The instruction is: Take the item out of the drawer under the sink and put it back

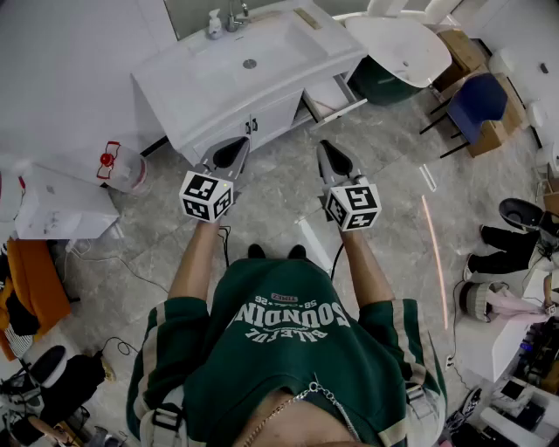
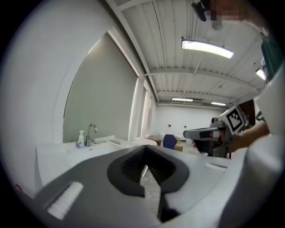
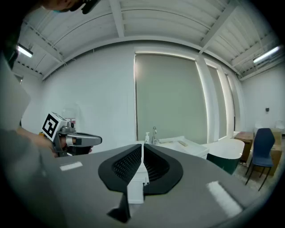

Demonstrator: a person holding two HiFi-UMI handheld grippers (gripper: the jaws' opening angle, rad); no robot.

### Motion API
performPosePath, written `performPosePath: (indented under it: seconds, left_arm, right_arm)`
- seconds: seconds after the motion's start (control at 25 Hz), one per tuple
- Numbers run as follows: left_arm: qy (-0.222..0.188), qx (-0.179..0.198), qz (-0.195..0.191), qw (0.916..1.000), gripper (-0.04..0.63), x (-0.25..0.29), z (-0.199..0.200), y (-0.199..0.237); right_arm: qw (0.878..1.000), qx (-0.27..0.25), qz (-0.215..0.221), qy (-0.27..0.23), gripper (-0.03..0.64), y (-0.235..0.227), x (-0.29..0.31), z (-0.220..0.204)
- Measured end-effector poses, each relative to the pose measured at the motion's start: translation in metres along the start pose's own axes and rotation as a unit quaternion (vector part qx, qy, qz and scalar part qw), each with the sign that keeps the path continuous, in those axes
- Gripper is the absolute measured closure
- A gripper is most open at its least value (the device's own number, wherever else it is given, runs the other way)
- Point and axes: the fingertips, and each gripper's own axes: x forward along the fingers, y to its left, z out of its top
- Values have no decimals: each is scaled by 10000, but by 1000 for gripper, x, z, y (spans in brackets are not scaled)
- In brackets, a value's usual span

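The small white drawer (image 1: 336, 98) at the right end of the white vanity cabinet (image 1: 218, 105), below the white rectangular sink basin (image 1: 262, 48), stands pulled out towards the grey marbled tile floor (image 1: 279, 196). Its inside looks pale and shallow from the head view, and the item meant to be lifted out cannot be made out there or anywhere else. Neither gripper carries anything. Judging from that, no part of the task shows as done. The reach into the drawer, the lift out and the return all seem to be left, though an item already put back would look much the same.

The left gripper (image 1: 234, 145) is held out on the near side of the cabinet front, well apart from the drawer and to its left. Its jaws are closed, tips meeting, with only floor showing through the slit behind them and nothing held. The right gripper (image 1: 328, 150) is beside it, nearer the drawer but short of it and touching nothing. Its jaws are pressed together on nothing, with the cabinet showing pale beyond them. Both point roughly level towards the far wall, where a chrome tap (image 1: 234, 14) and a small white soap bottle (image 1: 214, 24) stand at the basin's far left edge
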Motion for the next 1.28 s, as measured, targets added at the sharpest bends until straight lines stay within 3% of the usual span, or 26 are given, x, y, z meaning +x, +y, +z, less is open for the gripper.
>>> performPosePath:
  seconds: [1.28]
  left_arm:
    - [180,166,-464,9986,546,3,-19,6]
  right_arm:
    - [9984,162,-538,88,614,9,-5,-21]
